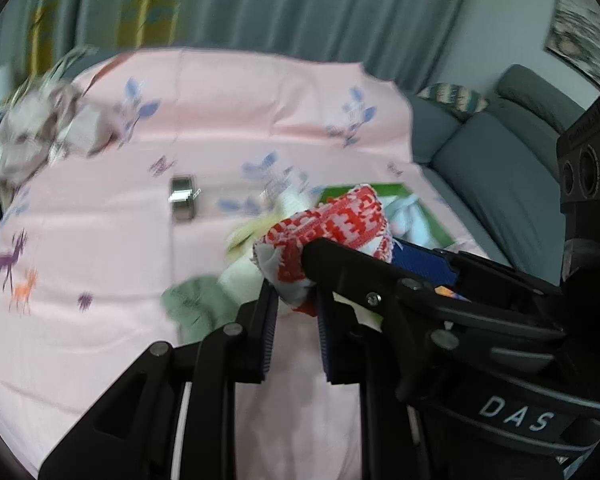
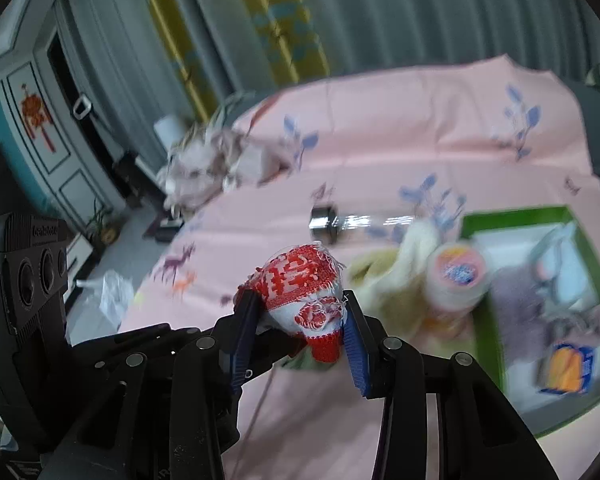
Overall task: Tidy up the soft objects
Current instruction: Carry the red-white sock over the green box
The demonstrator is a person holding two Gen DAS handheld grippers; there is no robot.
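Both claws pinch one red-and-white knitted cloth (image 2: 300,280) above the pink table (image 1: 100,240), the left claw (image 1: 294,300) nipping its lower end, the right claw (image 2: 300,316) clamped across its middle, with a green tray (image 2: 476,272) of soft items and a metal cylinder (image 1: 183,198) beyond.

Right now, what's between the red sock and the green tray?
In the right wrist view, a heap of pale yellow cloth and a round tub lie between the red sock and the green tray.
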